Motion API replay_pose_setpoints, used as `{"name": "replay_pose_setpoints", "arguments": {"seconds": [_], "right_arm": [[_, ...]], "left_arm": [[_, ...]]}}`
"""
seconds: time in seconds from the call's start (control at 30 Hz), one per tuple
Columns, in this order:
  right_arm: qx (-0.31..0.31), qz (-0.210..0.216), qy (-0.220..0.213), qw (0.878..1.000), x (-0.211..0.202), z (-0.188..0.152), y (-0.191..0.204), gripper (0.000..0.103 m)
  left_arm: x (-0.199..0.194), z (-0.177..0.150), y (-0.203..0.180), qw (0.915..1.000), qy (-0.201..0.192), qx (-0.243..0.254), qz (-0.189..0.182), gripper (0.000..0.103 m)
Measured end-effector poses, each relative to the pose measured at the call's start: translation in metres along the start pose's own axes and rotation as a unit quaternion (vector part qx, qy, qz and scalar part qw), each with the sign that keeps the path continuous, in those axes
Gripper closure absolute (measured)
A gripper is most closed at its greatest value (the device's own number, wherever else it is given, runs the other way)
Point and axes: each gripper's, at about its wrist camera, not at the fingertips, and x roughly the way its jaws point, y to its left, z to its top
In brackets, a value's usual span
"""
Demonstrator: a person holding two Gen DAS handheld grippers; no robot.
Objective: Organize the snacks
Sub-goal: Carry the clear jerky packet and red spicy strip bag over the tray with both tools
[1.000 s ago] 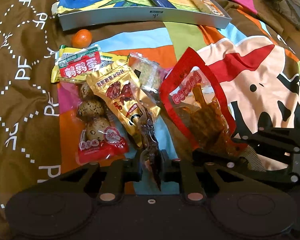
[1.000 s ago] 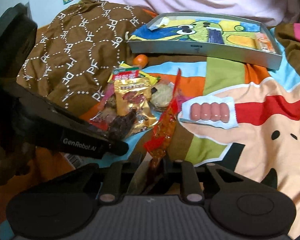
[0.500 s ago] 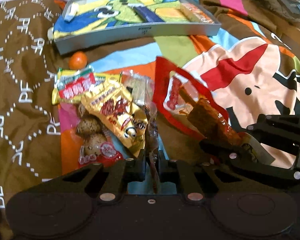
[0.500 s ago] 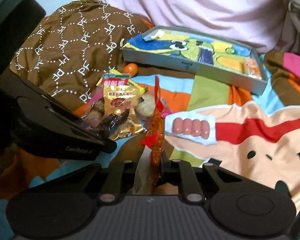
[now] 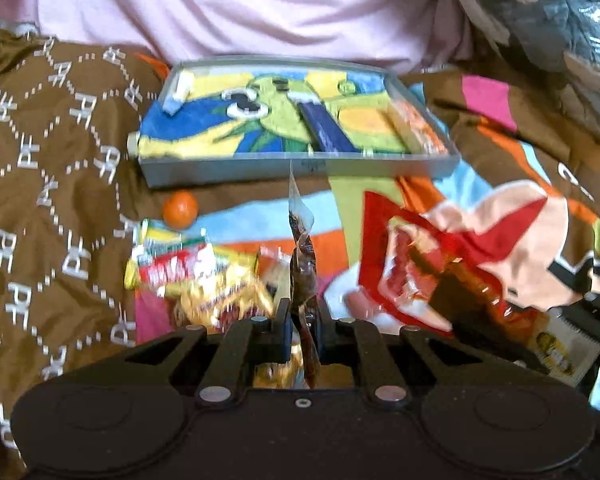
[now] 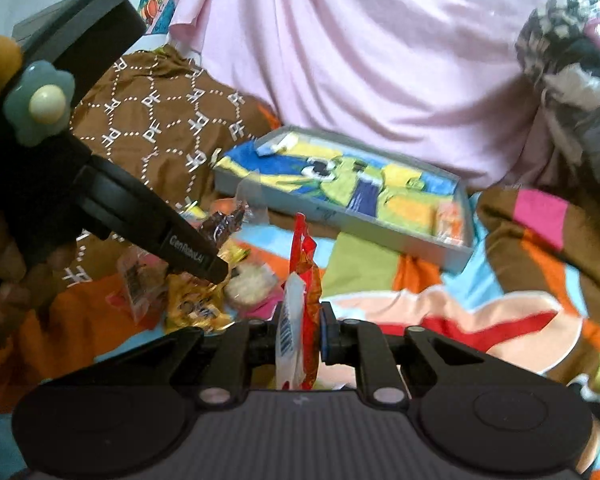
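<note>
Early days: the grey shallow tray [image 5: 300,166] at the far side holds only a few packets. Left gripper [image 5: 302,320] pinches a clear pouch of dark snack [image 5: 303,264], right gripper [image 6: 300,334] clamps a red plastic packet [image 6: 306,268]. The near loose snack pile [image 5: 204,280] awaits.
</note>
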Motion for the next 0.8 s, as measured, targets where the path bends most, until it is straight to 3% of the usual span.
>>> {"name": "replay_pose_setpoints", "arguments": {"seconds": [0.2,0.43,0.6,0.8], "right_arm": [[0.007,-0.035,-0.064,0.997,0.012,0.022,-0.032,0.087],[0.051,-0.063,-0.131,0.988,0.055,0.043,-0.076,0.087],[0.081,-0.051,-0.145,0.985,0.087,0.052,-0.1,0.087],[0.098,-0.034,-0.132,0.986,0.127,0.05,-0.119,0.086]], "left_arm": [[0.006,0.029,-0.002,0.9994,-0.024,-0.021,0.011,0.092],[0.021,0.083,-0.003,0.996,-0.063,-0.057,0.029,0.092],[0.043,0.119,-0.004,0.9923,-0.086,-0.081,0.038,0.092],[0.08,0.145,-0.003,0.9882,-0.096,-0.111,0.042,0.092]]}}
